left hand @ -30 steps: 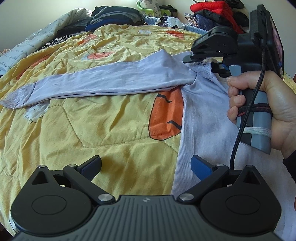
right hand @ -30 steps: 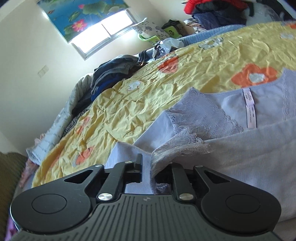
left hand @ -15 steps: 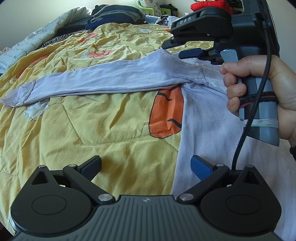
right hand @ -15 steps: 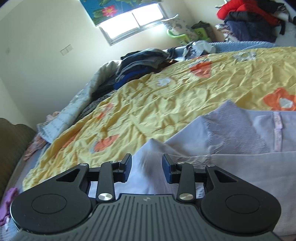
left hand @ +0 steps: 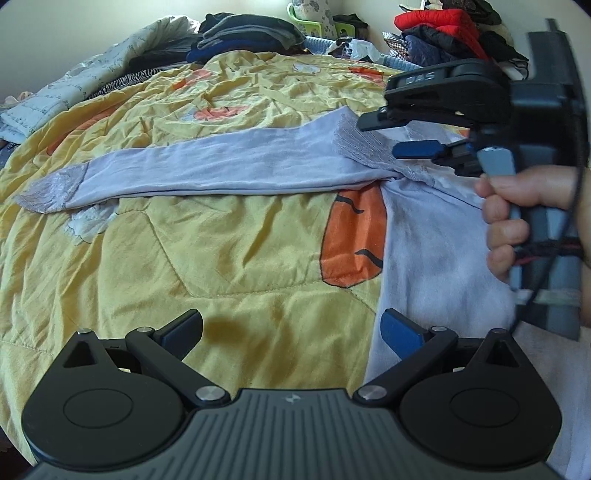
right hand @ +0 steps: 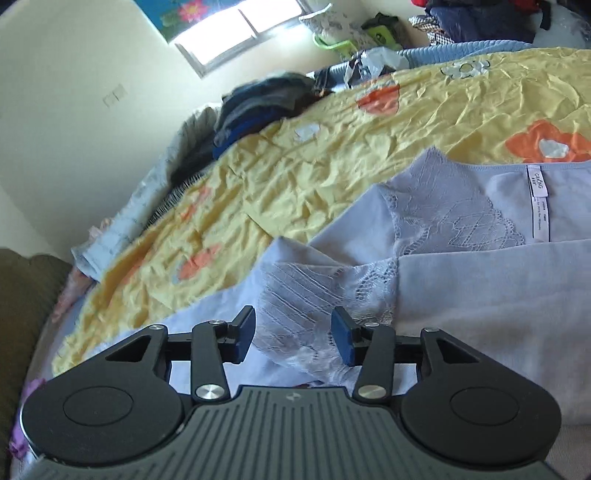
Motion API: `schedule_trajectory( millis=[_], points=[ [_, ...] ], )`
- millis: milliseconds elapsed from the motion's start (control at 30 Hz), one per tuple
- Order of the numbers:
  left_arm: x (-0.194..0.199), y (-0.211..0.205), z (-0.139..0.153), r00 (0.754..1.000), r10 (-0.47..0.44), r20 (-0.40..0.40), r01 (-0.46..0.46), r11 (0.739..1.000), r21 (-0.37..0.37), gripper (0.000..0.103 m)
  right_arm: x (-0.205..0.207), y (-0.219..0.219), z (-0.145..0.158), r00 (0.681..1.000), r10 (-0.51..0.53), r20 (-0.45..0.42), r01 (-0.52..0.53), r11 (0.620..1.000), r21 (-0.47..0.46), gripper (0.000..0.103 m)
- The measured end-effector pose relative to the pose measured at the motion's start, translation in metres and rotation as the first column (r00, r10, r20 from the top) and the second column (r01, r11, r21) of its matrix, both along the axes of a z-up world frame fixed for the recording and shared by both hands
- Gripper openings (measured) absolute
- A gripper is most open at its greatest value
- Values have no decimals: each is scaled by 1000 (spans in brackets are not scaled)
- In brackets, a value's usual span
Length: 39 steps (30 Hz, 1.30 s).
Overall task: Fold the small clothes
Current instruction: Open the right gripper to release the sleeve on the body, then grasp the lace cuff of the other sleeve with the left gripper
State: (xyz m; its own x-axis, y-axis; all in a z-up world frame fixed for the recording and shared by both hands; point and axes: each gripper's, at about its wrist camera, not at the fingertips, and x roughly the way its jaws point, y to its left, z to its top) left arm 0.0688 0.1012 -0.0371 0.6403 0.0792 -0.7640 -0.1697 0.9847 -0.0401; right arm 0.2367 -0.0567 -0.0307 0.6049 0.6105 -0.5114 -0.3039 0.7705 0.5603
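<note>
A lavender long-sleeved top [left hand: 436,236] lies flat on the yellow quilt [left hand: 184,258], its sleeve [left hand: 221,166] stretched out to the left and ending in a lace cuff. My left gripper [left hand: 291,328] is open, low over the quilt at the top's left side edge, and holds nothing. My right gripper [left hand: 391,134], held by a hand [left hand: 517,221], hovers at the shoulder. In the right wrist view the right gripper [right hand: 293,328] has its jaws opening. The lace shoulder [right hand: 295,295] lies loose between the pads, which do not press it. The neck label [right hand: 539,203] shows.
Folded dark clothes [left hand: 240,33] are stacked at the bed's far side, with red and dark garments [left hand: 439,22] piled at the far right. A pale quilted blanket [left hand: 74,88] lies along the far left edge. A window [right hand: 236,33] is in the wall behind.
My right gripper, shut on the lace shoulder a second ago, has opened and let it go. The shoulder has dropped back flat. The left gripper has not moved.
</note>
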Motion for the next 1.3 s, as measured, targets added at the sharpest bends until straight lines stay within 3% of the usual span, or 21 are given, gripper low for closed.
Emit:
schedule_trajectory(
  millis=[67,133,200,333,500,600,667,733,800,933,1000,1133,1300],
  points=[
    [1,5,0,1000,17,2,-17,1000,-4,103,-3,0,-1,1000,18,-7,-18,1000,2,58],
    [3,12,2,999,39,6,-39,999,-15,103,-1,6,-8,998,51,-46,-54,997,-63,63],
    [3,19,4,998,54,14,-53,998,-21,103,-5,7,-8,999,39,-21,-41,995,-96,58],
    [5,47,10,996,78,42,-76,996,-50,103,-19,-2,7,999,25,23,-24,999,-43,60],
    [9,106,15,967,242,77,-228,960,-160,103,-52,-13,23,993,17,118,-11,999,-52,61],
    [9,148,9,937,343,60,-309,899,-310,103,-69,-23,23,992,0,124,3,1000,-23,62],
    [5,175,0,917,396,52,-329,823,-463,103,-79,-29,21,993,-13,115,13,1000,4,63],
    [-1,198,-10,896,440,59,-318,729,-607,103,-87,-34,18,994,-23,108,21,1000,17,63],
    [-4,211,-17,880,469,75,-299,669,-680,103,-93,-36,15,994,-28,101,26,999,20,64],
    [-5,229,-30,847,521,105,-262,581,-771,103,-101,-38,11,995,-35,98,34,999,13,66],
    [-3,236,-34,839,531,119,-242,560,-792,103,-104,-40,10,994,-39,99,38,999,11,66],
    [5,243,-33,835,536,126,-241,562,-792,103,-107,-41,7,994,-49,94,48,999,10,68],
    [19,254,-33,815,567,120,-249,529,-811,103,-111,-42,4,995,-55,83,54,999,6,68]
  ],
)
